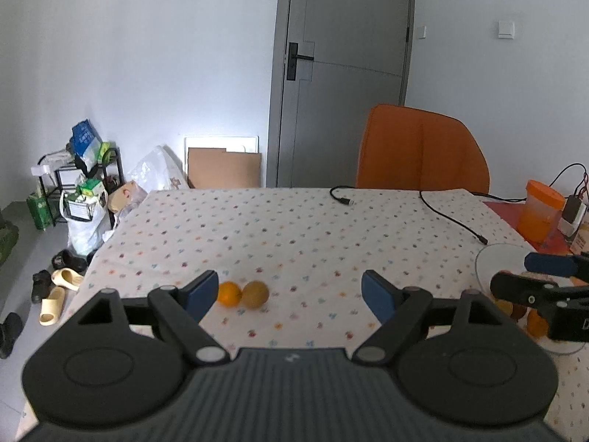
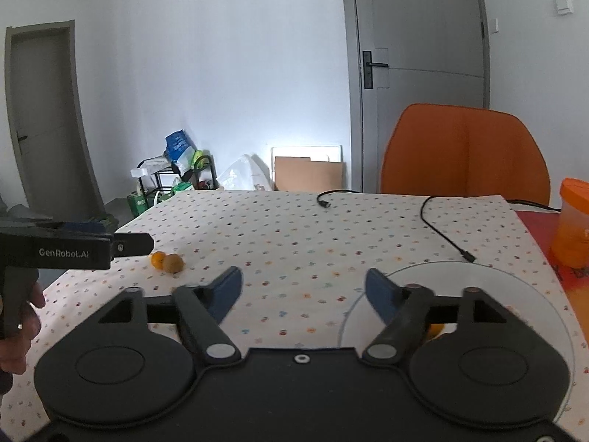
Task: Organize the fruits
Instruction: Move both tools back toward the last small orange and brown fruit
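An orange [image 1: 228, 293] and a brownish kiwi-like fruit [image 1: 255, 294] lie touching on the dotted tablecloth [image 1: 294, 228]; they also show in the right wrist view, orange [image 2: 158, 259] and brown fruit [image 2: 173, 263]. My left gripper [image 1: 289, 291] is open and empty just short of them. My right gripper [image 2: 303, 289] is open and empty at the left rim of a clear glass plate [image 2: 478, 276]. An orange fruit [image 2: 436, 329] lies on the plate behind my right finger. In the left wrist view the plate [image 1: 493, 254] holds fruit [image 1: 535, 324], partly hidden by the right gripper.
Two black cables [image 1: 449, 217] lie across the far side of the table. An orange lidded container [image 1: 539, 215] stands at the right on a red mat. An orange chair [image 1: 423, 147] stands behind the table. The table's left edge drops to a floor with slippers [image 1: 55, 294].
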Tool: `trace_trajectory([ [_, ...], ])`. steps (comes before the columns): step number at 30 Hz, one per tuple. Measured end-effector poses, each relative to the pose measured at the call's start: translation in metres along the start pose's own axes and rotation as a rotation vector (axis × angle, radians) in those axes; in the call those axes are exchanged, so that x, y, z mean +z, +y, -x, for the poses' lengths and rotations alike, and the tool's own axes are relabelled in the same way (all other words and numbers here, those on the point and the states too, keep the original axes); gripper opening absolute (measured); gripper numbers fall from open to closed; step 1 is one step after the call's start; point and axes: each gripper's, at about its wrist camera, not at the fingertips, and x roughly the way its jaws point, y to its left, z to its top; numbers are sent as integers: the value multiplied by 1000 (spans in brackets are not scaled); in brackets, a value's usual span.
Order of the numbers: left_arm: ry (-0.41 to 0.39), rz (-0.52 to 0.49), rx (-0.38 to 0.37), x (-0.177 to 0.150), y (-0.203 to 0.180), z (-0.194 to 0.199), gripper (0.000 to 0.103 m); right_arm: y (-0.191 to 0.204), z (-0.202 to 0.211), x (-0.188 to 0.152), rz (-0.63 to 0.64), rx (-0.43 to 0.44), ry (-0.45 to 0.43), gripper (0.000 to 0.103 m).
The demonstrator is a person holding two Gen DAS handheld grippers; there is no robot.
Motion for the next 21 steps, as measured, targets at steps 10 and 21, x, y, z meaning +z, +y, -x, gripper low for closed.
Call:
trace_trajectory([
  [10,29,25,43,-16,36,1,93,27,-10,0,13,49,37,94],
  [21,33,56,45,-23,72,-5,90,61,-42,0,31,105,97,87],
])
